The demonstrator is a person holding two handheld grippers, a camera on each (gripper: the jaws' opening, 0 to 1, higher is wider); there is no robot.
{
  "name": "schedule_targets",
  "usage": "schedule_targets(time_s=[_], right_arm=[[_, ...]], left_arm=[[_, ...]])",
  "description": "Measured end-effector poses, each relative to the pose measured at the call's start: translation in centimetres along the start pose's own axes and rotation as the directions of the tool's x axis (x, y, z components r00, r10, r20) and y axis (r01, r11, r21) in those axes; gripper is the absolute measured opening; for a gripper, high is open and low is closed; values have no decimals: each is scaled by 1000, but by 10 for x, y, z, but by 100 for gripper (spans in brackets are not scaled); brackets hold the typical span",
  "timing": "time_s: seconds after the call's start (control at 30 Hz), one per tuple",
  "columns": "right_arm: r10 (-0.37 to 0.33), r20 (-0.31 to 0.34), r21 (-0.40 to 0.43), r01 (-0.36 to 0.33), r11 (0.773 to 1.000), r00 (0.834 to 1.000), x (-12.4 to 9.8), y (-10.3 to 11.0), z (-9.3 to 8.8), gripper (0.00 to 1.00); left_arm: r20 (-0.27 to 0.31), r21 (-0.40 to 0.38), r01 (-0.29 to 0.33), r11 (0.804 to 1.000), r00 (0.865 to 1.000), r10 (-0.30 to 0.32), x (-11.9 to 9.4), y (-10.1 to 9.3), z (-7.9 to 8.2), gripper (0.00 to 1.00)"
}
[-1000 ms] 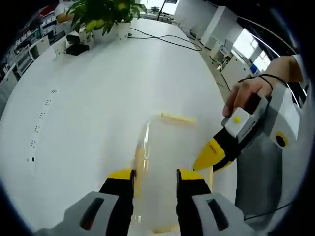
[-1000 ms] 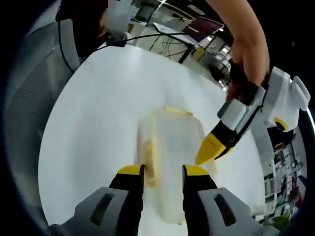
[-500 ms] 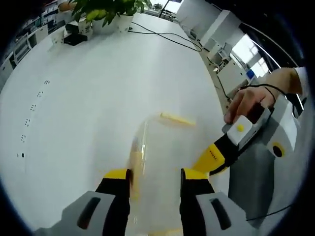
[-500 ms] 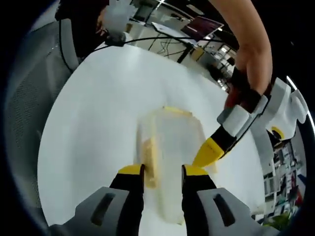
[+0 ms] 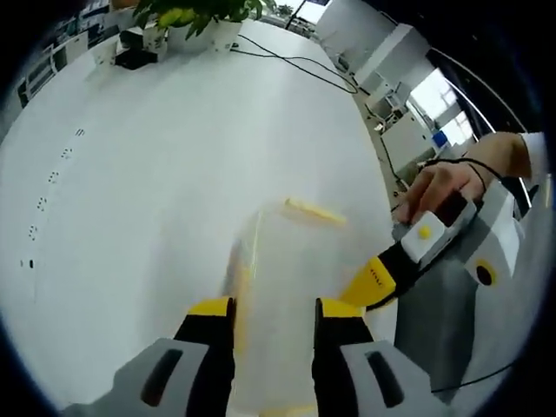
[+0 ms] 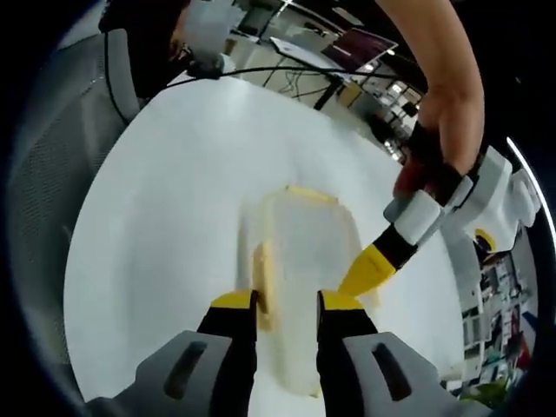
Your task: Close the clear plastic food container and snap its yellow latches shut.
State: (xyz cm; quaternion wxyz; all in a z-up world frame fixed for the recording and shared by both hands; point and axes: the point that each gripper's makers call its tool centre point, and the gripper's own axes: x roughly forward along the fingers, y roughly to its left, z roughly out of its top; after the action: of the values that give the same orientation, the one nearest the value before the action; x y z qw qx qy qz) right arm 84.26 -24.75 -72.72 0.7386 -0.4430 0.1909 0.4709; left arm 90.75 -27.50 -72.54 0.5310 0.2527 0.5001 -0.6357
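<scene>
Both tongs, left (image 5: 273, 311) and right (image 6: 287, 302), stand parted over the clear container (image 6: 304, 261) on the white table (image 5: 156, 174).

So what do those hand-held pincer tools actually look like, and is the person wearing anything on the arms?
Each tool has two grey moulded jaws with black slots, ending in yellow-and-black tips, as on the left gripper and the right gripper. Seen from the side, the body is a white and grey casing with a round yellow button and a tapering yellow tip. A thin black band circles the wrist of the person's hand, with a white sleeve edge behind.
</scene>
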Motion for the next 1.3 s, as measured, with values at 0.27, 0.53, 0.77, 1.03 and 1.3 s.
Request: schedule_targets(time_s=[0.27,0.53,0.77,1.03,1.3], right_arm=[[-7,-24,-24,6,1000,1000,-4,0,2,23],[-35,7,142,34,989,999,-11,-2,7,38],[-143,-19,331,141,933,990,-33,-11,-11,49],[-181,-87,531,200,824,980,-34,-9,-47,51],[-174,-117,552,210,807,978,-30,-7,-69,52]], left_arm=[[22,14,-20,1000,1000,19,-3,2,3,30],[337,-53,-194,980,920,201,-20,2,9,37],[569,-294,-340,893,689,449,-59,-6,-27,46],[593,-501,-373,781,510,623,-50,-35,-91,53],[566,-539,-362,761,513,645,-21,-34,-101,52]])
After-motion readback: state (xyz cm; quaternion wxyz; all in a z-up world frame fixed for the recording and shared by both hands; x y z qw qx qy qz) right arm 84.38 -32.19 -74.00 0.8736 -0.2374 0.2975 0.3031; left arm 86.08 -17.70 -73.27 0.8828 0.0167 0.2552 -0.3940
